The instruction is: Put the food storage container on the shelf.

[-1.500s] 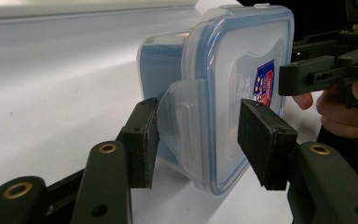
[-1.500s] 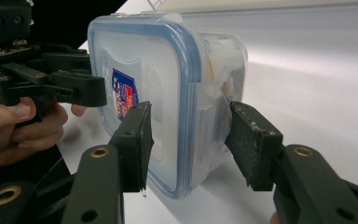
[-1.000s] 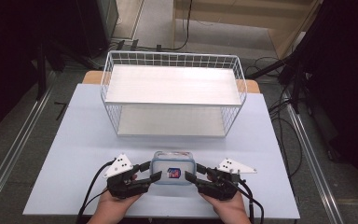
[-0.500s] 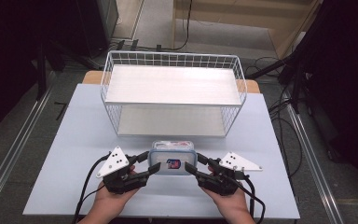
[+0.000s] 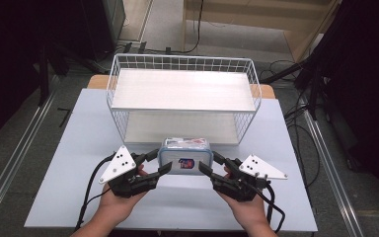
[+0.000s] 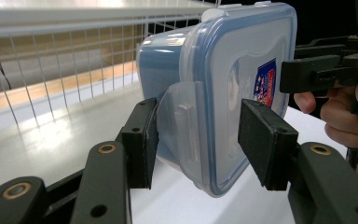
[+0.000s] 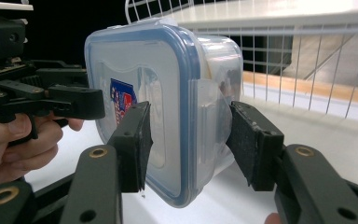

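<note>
- Left gripper (image 5: 150, 166): jaws clamped on the container's (image 5: 185, 157) left end, just before the wire rack (image 5: 182, 94).
- Its own view reveals the side latch (image 6: 179, 122) between the jaws.
- Right gripper (image 5: 213, 167): jaws clamped on the right end, container clear of the desk (image 5: 69, 163).

Box (image 5: 185, 157): what is inside can't be made out through the cloudy walls; the lid logo (image 5: 186, 163) is too small to read in the high view and is partly covered by a jaw in the right gripper view.

Left gripper (image 6: 196, 135): body cut off at 6 o'clock.

Right gripper (image 7: 187, 140): body likewise cut off at 6 o'clock.

Basket (image 5: 181, 63): lower shelf mostly hidden under the upper one; its near edge sits behind the box.

Forearms run out of frame at 6 o'clock in the high view.

Background at 9 and 3 o'clock too dark to tell.
</note>
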`<state>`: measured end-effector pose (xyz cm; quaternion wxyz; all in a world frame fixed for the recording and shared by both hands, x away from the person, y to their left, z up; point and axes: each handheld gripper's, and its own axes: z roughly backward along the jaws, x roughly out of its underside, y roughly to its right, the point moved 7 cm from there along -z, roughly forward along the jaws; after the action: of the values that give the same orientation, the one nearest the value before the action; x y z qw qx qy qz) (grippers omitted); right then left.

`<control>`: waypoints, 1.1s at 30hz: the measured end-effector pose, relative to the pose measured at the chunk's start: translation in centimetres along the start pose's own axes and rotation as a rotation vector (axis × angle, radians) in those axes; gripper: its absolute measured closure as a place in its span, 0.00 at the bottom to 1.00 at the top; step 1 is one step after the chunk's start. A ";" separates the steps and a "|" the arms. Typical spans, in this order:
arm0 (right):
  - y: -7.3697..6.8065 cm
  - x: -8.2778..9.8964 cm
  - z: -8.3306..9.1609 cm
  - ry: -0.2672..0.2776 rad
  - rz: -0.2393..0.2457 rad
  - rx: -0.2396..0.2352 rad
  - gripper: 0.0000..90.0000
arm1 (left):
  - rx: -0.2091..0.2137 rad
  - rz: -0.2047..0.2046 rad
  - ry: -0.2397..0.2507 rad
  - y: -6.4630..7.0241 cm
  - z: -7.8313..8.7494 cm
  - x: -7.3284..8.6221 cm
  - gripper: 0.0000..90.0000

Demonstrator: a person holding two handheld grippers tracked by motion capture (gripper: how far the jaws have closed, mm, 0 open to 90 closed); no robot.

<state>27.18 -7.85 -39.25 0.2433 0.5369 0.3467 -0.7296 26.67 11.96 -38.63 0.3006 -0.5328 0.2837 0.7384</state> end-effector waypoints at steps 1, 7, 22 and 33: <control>0.0 -0.2 0.1 0.004 0.003 0.001 0.56 | -0.001 -0.004 0.007 0.0 0.0 -0.3 0.55; -0.2 -1.5 0.3 0.035 0.030 0.003 0.56 | -0.004 -0.035 0.032 0.1 0.3 -1.6 0.55; -0.7 -5.3 0.6 0.111 0.102 0.011 0.56 | -0.014 -0.092 0.113 -0.1 0.7 -5.0 0.55; -0.9 -7.1 0.7 0.142 0.119 0.012 0.56 | -0.020 -0.121 0.141 -0.2 0.9 -6.9 0.54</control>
<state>28.21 -7.93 -32.17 0.2579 0.6084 0.3261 -0.6759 27.99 11.78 -31.80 0.3186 -0.6025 0.2642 0.6824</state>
